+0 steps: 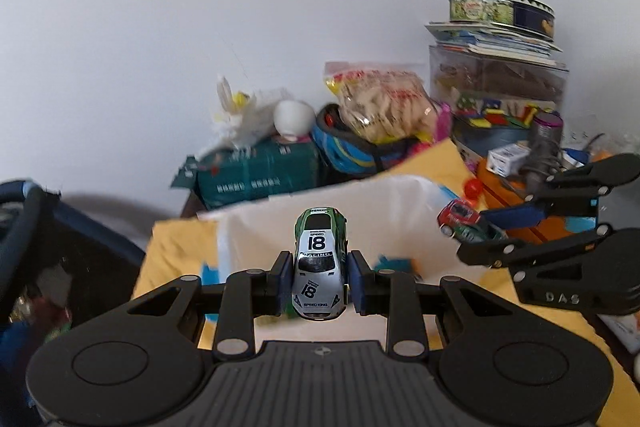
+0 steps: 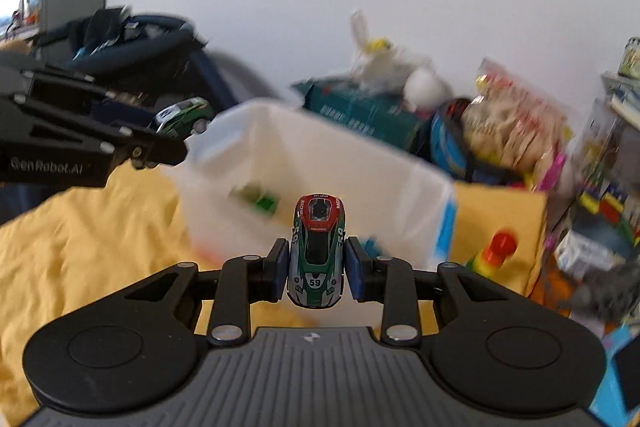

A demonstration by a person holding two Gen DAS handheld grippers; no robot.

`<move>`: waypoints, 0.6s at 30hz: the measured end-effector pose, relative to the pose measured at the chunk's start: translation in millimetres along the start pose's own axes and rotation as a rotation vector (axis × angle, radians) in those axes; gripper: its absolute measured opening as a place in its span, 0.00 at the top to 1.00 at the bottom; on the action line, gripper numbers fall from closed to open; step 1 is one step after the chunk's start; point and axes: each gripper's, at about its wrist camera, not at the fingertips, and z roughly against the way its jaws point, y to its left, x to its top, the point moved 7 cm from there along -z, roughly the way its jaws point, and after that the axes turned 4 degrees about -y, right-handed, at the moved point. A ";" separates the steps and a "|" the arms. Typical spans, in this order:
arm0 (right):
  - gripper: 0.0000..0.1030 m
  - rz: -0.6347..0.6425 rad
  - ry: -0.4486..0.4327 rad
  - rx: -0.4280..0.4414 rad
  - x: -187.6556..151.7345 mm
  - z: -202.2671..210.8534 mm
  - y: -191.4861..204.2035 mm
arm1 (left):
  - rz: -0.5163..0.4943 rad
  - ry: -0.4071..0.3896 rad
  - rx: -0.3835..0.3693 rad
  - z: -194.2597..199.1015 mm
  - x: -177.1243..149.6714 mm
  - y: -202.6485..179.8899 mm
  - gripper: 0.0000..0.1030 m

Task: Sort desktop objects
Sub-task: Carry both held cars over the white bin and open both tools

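Both hands are carrying: the left hand-held gripper (image 1: pixel 319 281) is clamping the number 18 car (image 1: pixel 319 265), the right hand-held gripper (image 2: pixel 317 269) the number 59 car (image 2: pixel 317 253), both hovering lower centre before the white bin (image 2: pixel 320 155). Next, probably releasing over its opening.

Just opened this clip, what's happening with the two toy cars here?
A person holds a gripper in each hand, each carrying a toy car. The left gripper has its jaws shut on the green and silver number 18 car; the right gripper has its jaws shut on the red and green number 59 car. Both cars are held in the air near a white bin that sits on the yellow cloth. Neither car is in the bin yet.
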 end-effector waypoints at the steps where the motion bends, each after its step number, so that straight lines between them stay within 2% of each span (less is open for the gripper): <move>1: 0.68 0.003 -0.007 -0.010 5.9 -4.4 -2.0 | -0.002 0.000 0.005 -3.7 2.3 2.6 0.68; 6: 0.68 -0.025 -0.004 -0.029 19.1 -30.7 -15.6 | 0.000 0.057 0.010 -44.5 -1.4 2.0 0.68; 11: 0.67 -0.056 0.069 -0.035 7.9 -71.0 -18.1 | -0.021 0.157 0.005 -76.6 -27.0 -4.4 0.65; 13: 0.65 -0.065 0.083 -0.032 2.8 -76.4 -18.0 | -0.020 0.150 0.011 -72.7 -30.6 -5.5 0.56; 18: 0.62 -0.082 0.076 -0.034 -1.1 -66.0 -22.6 | 0.004 0.101 -0.006 -50.2 -29.2 -10.6 0.53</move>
